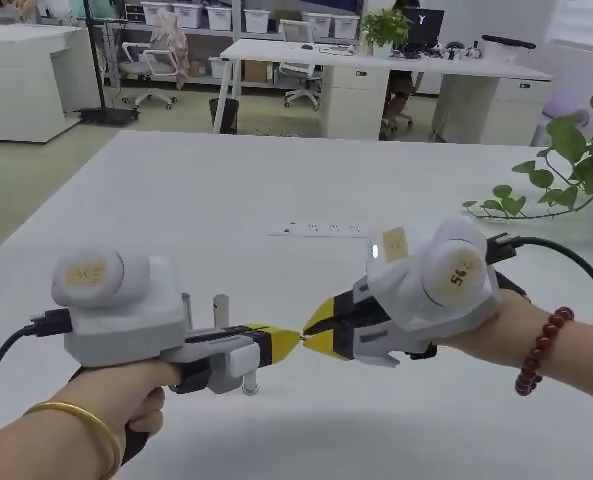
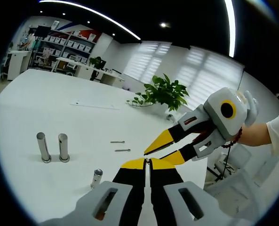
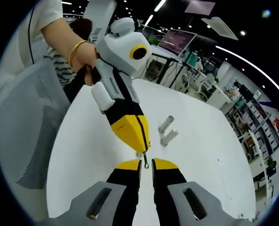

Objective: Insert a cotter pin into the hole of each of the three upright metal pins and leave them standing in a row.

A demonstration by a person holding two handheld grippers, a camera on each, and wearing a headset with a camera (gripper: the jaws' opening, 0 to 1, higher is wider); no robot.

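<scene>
The white table (image 1: 276, 180) spreads across the middle of the head view, with a leafy plant (image 1: 576, 150) at its right edge and a flat power strip (image 1: 316, 229) near the centre. Low in that view the two grippers meet tip to tip. The left gripper (image 1: 292, 342) reaches in from the lower left and the right gripper (image 1: 314, 330) from the lower right.

In the left gripper view, the left gripper's yellow-tipped jaws rise from the bottom pressed together, pinching a thin cotter pin (image 3: 145, 161) at their very tip. The right gripper view shows that pin hanging down from the left gripper's closed tip in mid-frame. Its looped end lies in the gap between the right gripper's own jaws. Those jaws stand apart and are not clamped on it.

At the left of the left gripper view, two metal pins (image 2: 43, 147) stand upright just beside each other on the table. A third metal pin (image 2: 97, 178) stands lower in the frame, close to the gripper's body. Two loose cotter pins (image 2: 117, 141) lie flat on the table near the centre of that view, one just below the other and apart from the metal pins.
</scene>
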